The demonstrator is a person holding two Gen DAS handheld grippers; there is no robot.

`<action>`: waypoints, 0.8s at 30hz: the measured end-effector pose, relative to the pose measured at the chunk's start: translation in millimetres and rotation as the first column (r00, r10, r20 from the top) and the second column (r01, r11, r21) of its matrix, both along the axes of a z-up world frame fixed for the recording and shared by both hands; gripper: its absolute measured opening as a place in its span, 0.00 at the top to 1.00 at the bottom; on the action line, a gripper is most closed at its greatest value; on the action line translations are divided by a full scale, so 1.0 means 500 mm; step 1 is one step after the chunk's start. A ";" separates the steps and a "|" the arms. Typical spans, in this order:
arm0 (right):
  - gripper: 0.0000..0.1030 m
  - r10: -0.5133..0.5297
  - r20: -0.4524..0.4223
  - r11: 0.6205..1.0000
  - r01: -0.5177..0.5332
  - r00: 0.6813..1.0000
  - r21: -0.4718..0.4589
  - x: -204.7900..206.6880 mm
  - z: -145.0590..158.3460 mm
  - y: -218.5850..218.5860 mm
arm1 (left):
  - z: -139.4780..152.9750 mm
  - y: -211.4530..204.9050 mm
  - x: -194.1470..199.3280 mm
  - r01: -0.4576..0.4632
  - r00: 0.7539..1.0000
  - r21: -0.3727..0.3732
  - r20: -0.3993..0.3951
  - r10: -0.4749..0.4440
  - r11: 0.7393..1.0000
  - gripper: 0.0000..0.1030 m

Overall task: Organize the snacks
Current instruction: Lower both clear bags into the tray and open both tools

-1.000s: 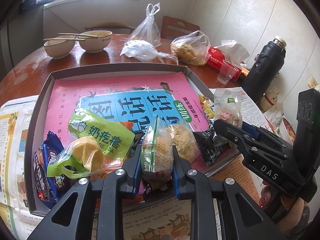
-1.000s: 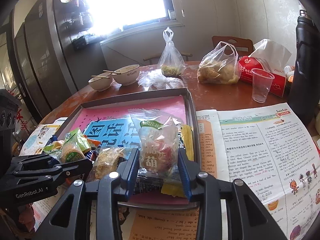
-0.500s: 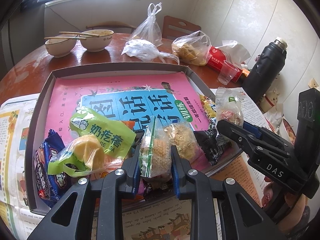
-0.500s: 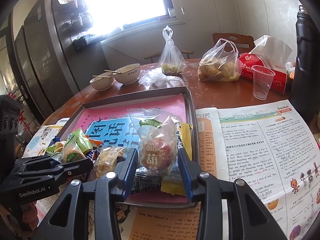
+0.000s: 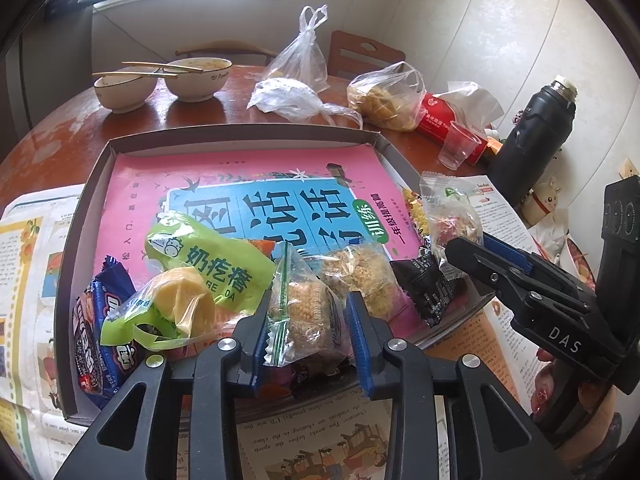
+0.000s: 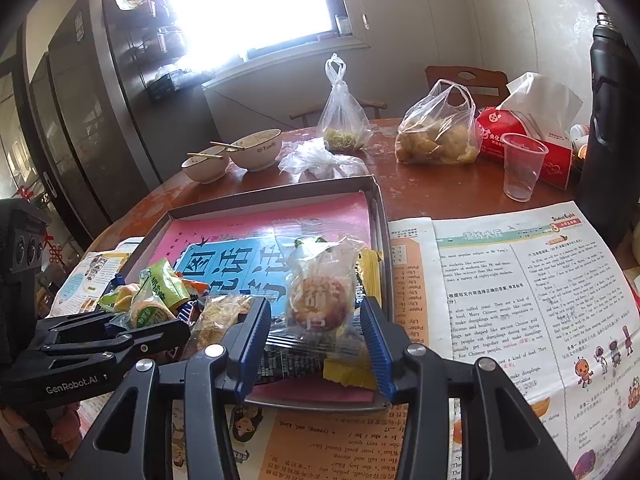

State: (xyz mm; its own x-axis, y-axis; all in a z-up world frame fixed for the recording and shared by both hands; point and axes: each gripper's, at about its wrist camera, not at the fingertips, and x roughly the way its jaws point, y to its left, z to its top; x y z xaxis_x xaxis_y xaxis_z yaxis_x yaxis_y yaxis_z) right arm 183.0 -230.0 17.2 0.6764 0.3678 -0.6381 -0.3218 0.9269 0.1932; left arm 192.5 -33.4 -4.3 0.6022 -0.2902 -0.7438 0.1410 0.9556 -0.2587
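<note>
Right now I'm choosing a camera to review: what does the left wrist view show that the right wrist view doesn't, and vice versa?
Only left wrist: the blue-wrapped snack in the box's near corner, and a rabbit figurine.
Only right wrist: the tall dark cabinet and the bright window.
Both: the grey box with its pink book, two bowls, the clear cup, and both grippers opening around clear-wrapped pastries.

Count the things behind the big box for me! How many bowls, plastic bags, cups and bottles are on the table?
Bowls: 2
Plastic bags: 3
Clear plastic cup: 1
Black bottle: 1
Total: 7
</note>
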 end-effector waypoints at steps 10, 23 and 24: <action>0.53 0.008 -0.001 1.000 -0.008 1.000 0.008 -0.005 0.005 0.003 | 0.013 0.006 -0.006 -0.012 1.000 -0.003 0.016 0.012 1.000 0.58; 0.52 0.006 0.006 1.000 -0.006 1.000 0.014 -0.010 0.012 0.000 | 0.027 0.011 -0.013 -0.033 0.999 0.023 0.041 0.032 0.999 0.49; 0.51 0.006 0.007 1.000 -0.006 1.000 0.015 -0.011 0.013 0.001 | 0.027 0.012 -0.014 -0.035 0.999 0.024 0.042 0.034 0.999 0.48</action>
